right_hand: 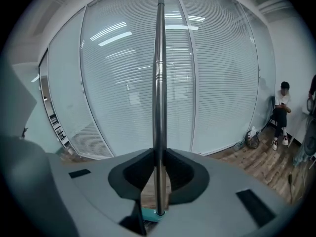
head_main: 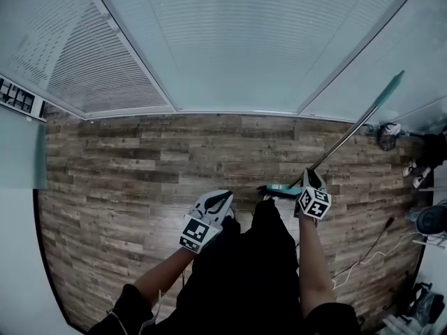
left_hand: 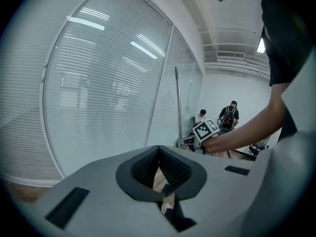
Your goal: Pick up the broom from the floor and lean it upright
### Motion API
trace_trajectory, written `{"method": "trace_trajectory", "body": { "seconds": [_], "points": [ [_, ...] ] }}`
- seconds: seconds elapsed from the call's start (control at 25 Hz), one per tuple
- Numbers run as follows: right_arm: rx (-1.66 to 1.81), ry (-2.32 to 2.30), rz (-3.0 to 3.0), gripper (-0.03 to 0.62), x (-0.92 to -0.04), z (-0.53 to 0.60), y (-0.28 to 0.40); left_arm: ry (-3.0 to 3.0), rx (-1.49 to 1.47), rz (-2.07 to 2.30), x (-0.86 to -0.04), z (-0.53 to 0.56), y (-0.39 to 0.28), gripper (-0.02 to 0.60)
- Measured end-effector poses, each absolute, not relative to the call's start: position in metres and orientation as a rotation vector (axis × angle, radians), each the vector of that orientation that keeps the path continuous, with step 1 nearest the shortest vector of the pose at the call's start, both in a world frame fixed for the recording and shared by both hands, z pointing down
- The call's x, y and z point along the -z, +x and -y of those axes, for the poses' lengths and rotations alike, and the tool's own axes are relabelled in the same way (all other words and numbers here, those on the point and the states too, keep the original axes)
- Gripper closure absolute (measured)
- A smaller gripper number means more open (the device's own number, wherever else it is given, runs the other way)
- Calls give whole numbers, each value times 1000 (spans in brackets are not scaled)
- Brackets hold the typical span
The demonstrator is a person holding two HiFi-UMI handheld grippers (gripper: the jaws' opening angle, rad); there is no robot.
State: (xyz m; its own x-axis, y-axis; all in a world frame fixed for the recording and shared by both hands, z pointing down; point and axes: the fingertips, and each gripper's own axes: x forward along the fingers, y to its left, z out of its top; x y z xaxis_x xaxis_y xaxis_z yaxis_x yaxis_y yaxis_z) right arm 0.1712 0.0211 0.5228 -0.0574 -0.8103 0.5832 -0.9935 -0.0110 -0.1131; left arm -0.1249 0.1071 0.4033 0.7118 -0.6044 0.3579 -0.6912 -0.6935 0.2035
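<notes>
Gripping a long broom (head_main: 347, 137) with a silver metal pole, teal head and teal handle end, the right gripper (head_main: 311, 180) has its jaws half closed on the pole, just above the head. The head hangs close over the brown wood-plank floor (head_main: 140, 166), by the person's feet. From the jaws the pole runs up and away to the right, and its tip comes near the white-blinded glass wall (head_main: 237, 40). Whether the tip touches the glass cannot be told. In the right gripper view the pole stands straight up between the jaws. The left gripper (head_main: 218, 202) is well apart to the left, with its jaws together and nothing in them. Leaning the broom likely falls to the right hand alone.
</notes>
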Motion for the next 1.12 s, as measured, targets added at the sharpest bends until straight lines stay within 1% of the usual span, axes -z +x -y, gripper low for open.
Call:
{"method": "trace_trajectory", "body": {
  "seconds": [0.24,0.4,0.76,1.12],
  "points": [
    [-697,1876,1937,516,-523,9,188,2583,-384,1015,-404,-87,-112,563],
    [-736,1885,1946,516,-536,32,199,2586,-439,1018,-405,-64,-97,563],
    [-819,1879,1950,516,-575,79,243,2601,-487,964,-394,-9,-33,563],
    [-869,1823,1950,516,-617,108,280,2510,-517,1053,-402,36,7,563]
  ]
}}
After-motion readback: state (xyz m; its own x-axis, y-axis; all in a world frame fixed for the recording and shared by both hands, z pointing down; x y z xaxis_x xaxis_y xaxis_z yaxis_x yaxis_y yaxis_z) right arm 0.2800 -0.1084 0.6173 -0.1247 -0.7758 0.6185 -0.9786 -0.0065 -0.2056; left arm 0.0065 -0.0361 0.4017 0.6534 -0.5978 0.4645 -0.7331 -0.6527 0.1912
